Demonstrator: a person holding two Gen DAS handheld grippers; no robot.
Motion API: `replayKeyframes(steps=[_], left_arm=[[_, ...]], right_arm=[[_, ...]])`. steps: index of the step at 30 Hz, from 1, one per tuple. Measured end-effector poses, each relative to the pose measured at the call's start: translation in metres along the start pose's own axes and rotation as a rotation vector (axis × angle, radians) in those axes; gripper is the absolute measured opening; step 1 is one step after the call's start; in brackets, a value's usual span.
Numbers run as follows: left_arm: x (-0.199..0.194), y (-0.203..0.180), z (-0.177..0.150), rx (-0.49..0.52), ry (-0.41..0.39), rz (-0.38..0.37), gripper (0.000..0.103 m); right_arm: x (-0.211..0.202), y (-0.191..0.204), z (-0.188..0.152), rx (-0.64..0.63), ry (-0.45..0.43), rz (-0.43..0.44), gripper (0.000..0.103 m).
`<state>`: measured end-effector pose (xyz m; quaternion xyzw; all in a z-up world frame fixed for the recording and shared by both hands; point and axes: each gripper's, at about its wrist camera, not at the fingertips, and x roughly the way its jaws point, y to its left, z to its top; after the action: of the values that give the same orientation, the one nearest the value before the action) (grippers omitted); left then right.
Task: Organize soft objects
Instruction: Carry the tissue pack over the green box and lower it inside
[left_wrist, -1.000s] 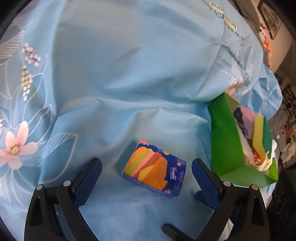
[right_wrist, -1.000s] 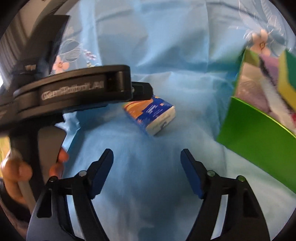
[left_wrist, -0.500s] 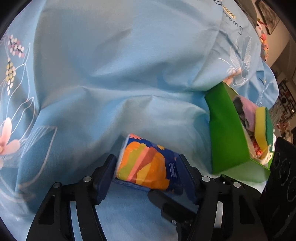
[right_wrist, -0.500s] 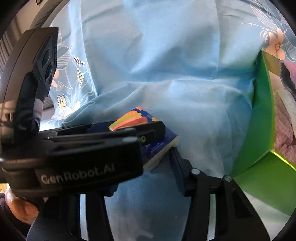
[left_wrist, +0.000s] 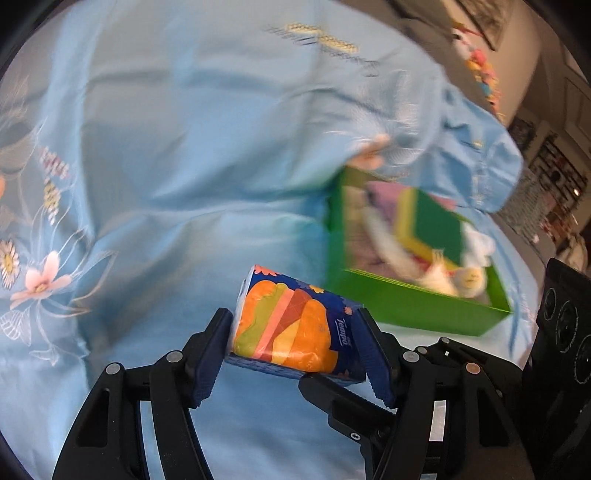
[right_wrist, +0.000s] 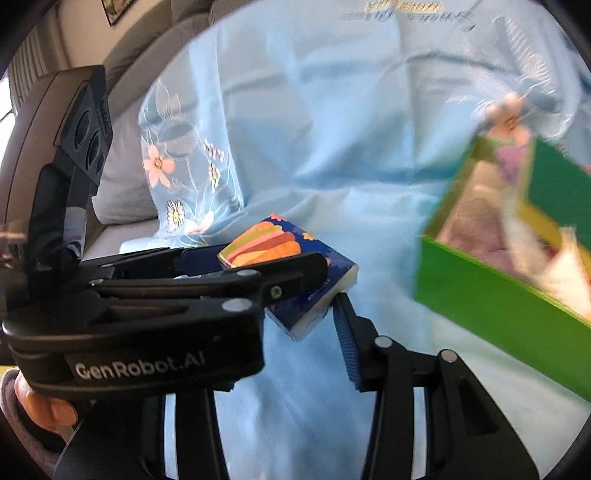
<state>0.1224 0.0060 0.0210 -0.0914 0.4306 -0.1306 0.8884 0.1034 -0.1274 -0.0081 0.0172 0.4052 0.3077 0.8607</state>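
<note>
My left gripper (left_wrist: 295, 347) is shut on a blue and orange tissue pack (left_wrist: 295, 325) and holds it lifted above the blue sheet (left_wrist: 184, 147). The same pack (right_wrist: 295, 266) shows in the right wrist view, clamped in the left gripper (right_wrist: 291, 266). A green box (left_wrist: 406, 302) stands to the right, holding a yellow-green sponge (left_wrist: 432, 225) and other soft items. The box (right_wrist: 491, 299) is at the right of the right wrist view too. My right gripper (right_wrist: 258, 332) is open and empty just below the pack; its left finger is hidden behind the left gripper.
The flowered blue sheet covers a bed or sofa. Grey cushions (right_wrist: 122, 66) lie at the back left. The right gripper's body (left_wrist: 561, 332) shows at the right edge of the left wrist view. Shelves and wall clutter (left_wrist: 554, 184) sit far right.
The left gripper closed on the tissue pack and has lifted it off the sheet toward the green box. The right gripper stays open close beneath it.
</note>
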Motion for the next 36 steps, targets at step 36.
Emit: replayKeyframes(steps=[36], left_arm=[[0.113, -0.182, 0.075, 0.196, 0.043, -0.052, 0.068]], right_arm=[[-0.083, -0.196, 0.032, 0.104, -0.097, -0.230, 0.044]])
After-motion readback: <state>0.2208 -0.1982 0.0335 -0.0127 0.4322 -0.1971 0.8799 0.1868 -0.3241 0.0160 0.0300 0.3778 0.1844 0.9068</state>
